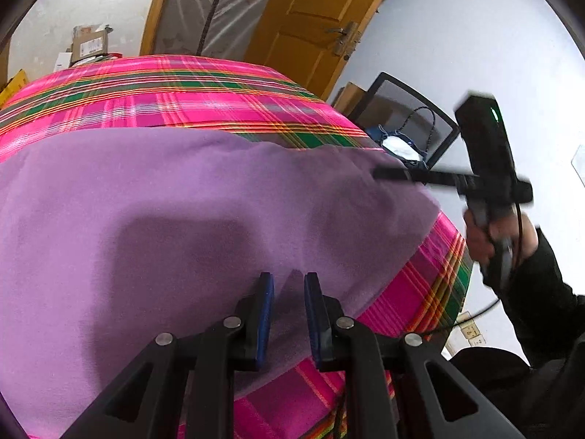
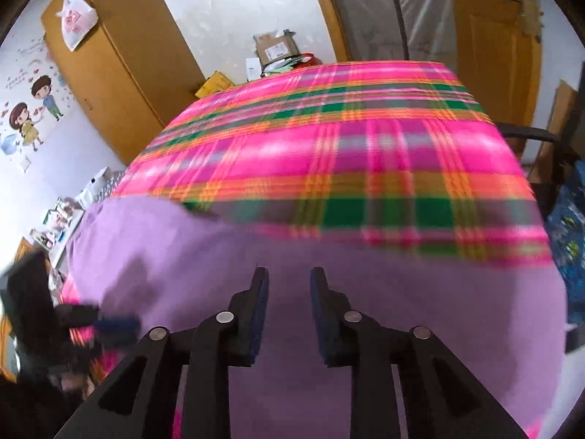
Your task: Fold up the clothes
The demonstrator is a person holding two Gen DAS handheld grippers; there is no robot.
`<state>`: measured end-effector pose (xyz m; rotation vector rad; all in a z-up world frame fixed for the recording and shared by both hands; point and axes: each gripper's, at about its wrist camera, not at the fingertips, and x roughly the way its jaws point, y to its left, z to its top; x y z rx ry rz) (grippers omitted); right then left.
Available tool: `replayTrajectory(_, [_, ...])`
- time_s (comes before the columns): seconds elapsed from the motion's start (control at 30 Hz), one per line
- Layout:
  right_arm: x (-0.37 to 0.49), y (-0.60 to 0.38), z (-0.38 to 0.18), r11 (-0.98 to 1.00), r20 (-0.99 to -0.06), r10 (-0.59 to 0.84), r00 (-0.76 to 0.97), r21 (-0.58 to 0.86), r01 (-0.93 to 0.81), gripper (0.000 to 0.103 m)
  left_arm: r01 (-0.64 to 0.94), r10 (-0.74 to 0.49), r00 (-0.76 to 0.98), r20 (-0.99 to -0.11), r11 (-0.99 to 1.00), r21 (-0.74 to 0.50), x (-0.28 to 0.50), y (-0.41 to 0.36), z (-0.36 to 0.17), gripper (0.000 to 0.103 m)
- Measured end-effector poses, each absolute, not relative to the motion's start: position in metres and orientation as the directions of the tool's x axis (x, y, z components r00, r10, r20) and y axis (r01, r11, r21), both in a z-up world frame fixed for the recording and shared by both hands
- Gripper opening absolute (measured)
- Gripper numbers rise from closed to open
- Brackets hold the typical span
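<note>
1. The bed (image 2: 365, 139) is wearing a pink, green and orange plaid cover, and it is carrying everything you are working on.
2. The purple garment (image 1: 182, 190) is lying spread across the bed's near part, reaching close to the near edge and out toward the right edge, with plaid showing beyond it toward the far edge.
3. Your left gripper (image 1: 289, 285) is hovering low over the garment near the near edge; its jaws are standing narrowly apart, and a small peak of purple cloth is rising between them, though you are not pinching it as far as the view shows.
4. Your right gripper (image 2: 289, 278) is pointing down over the purple cloth near the bed's right edge, blurred, its jaws standing a little apart with nothing gripped.
5. Your right hand (image 1: 493, 234), in a dark sleeve, is gripping that tool's handle just off the bed's right edge.
</note>
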<state>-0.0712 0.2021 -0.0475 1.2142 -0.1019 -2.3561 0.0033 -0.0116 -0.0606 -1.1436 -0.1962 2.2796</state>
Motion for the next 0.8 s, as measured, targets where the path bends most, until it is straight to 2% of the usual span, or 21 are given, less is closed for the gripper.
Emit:
replayTrajectory(0.17, [-0.023,0.211,-0.066,-0.889,-0.769,-0.405,-0.495,0.205,0.41,0.026,-0.481,0.571,-0.435,-0.696,-0.801,-0.356,0.007,0.006,-0.061,0.017])
replayTrajectory(0.33, [0.017,0.194,-0.068,-0.864,-0.762,-0.281,-0.583,-0.064,0.5,0.032,-0.517,0.571,-0.425,-0.702,-0.79,-0.329,0.017,0.016,-0.062,0.017])
replayTrajectory(0.4, [0.025,0.192,-0.069,-0.858,-0.753,-0.259,-0.605,-0.109,0.502,0.032,-0.519,0.572,-0.427,-0.7,-0.789,-0.328,0.018,0.016,-0.062,0.017])
replayTrajectory(0.6, [0.03,0.183,-0.066,-0.886,-0.747,-0.223,-0.626,-0.113,0.45,0.034,-0.501,0.555,-0.451,-0.699,-0.805,-0.317,0.027,0.006,-0.061,0.017])
replayTrajectory(0.8, [0.03,0.152,-0.065,-0.869,-0.719,-0.331,-0.612,-0.02,0.494,0.034,-0.39,0.493,-0.514,-0.702,-0.863,-0.321,0.027,-0.032,-0.061,0.017])
